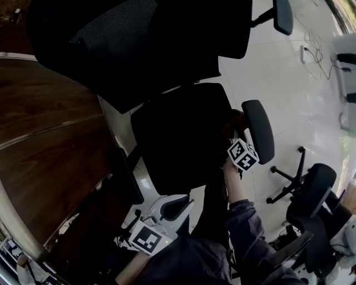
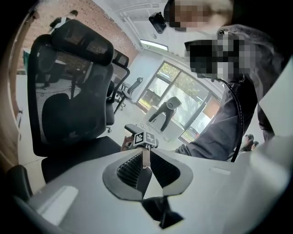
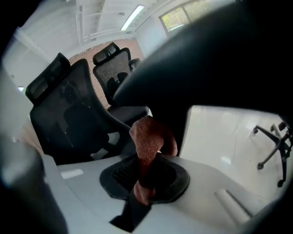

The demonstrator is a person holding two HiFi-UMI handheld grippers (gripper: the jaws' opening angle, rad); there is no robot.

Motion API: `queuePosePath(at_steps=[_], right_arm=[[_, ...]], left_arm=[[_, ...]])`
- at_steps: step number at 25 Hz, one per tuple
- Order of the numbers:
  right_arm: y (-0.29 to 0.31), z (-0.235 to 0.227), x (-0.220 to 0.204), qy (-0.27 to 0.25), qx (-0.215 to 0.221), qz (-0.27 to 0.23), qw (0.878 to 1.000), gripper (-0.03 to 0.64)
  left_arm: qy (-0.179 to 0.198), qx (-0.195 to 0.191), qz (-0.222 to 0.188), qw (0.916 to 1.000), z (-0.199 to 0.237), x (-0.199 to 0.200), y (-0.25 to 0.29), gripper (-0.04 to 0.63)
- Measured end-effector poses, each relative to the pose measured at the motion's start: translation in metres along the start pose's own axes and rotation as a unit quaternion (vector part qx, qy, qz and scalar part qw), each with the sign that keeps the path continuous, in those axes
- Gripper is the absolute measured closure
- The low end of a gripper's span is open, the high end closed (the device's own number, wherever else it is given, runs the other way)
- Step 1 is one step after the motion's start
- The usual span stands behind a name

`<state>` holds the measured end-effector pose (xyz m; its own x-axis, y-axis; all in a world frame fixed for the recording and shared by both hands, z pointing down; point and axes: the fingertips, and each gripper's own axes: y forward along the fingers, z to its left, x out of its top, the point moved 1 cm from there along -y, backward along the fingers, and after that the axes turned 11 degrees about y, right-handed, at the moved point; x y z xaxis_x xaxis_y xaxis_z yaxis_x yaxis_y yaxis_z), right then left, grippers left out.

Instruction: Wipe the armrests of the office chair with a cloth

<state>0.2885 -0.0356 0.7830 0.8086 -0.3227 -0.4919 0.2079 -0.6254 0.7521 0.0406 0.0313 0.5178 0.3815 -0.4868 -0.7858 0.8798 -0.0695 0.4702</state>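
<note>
The black office chair [image 1: 178,133] fills the middle of the head view, its right armrest [image 1: 258,131] a dark oval pad. My right gripper [image 1: 235,129] is against that armrest's inner side, shut on a reddish-brown cloth [image 1: 237,118]. In the right gripper view the cloth [image 3: 149,141] bunches up out of the right gripper [image 3: 147,160], right under the armrest [image 3: 206,59]. My left gripper [image 1: 179,205] hangs low in front of the seat, clear of the chair. In its own view the left gripper [image 2: 145,153] is shut with nothing held, facing the chair [image 2: 68,105].
A brown wooden desk [image 1: 50,161] curves along the left. A second office chair [image 1: 311,189] and a star base [image 1: 289,178] stand on the pale floor at right. Another chair's armrest [image 1: 282,15] is at top right, cables [image 1: 314,53] lie beyond.
</note>
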Motion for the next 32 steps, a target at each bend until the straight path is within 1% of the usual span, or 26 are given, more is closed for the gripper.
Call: queuePosePath(at_steps=[4,6,8,13,18,20,26,32], right_arm=[[-0.033,0.006,0.011,0.003,0.016,-0.02,1.0,0.571],[-0.043,0.004,0.013,0.005,0.016,-0.025,1.0,0.569],[-0.046,-0.002,0.012,-0.004,0.012,-0.027,1.0,0.569],[-0.023,-0.015,0.006,-0.027,-0.011,-0.024,0.999,0.569],[0.01,-0.028,-0.006,-0.037,-0.041,-0.011,0.998,0.569],[0.019,-0.03,-0.01,-0.04,-0.047,-0.004,0.998,0.569],[0.032,-0.028,-0.012,-0.053,-0.044,0.016,0.997,0.569],[0.01,-0.013,0.0,-0.056,-0.023,0.007,0.998,0.569]], left_arm=[[0.004,-0.003,-0.008,1.0,0.0,0.006,-0.002,0.528],[0.006,-0.005,-0.008,0.9999,-0.001,0.007,-0.004,0.528],[0.006,-0.008,-0.006,0.9999,-0.002,0.004,-0.005,0.526],[0.004,-0.009,0.002,0.9999,-0.002,-0.004,-0.008,0.528],[0.0,-0.007,0.013,0.9999,-0.001,-0.014,-0.012,0.526],[-0.002,-0.005,0.016,0.9999,0.001,-0.016,-0.014,0.526],[-0.006,-0.003,0.012,0.9999,0.004,-0.017,-0.016,0.526],[-0.01,0.005,-0.004,0.9999,0.006,-0.012,-0.019,0.526]])
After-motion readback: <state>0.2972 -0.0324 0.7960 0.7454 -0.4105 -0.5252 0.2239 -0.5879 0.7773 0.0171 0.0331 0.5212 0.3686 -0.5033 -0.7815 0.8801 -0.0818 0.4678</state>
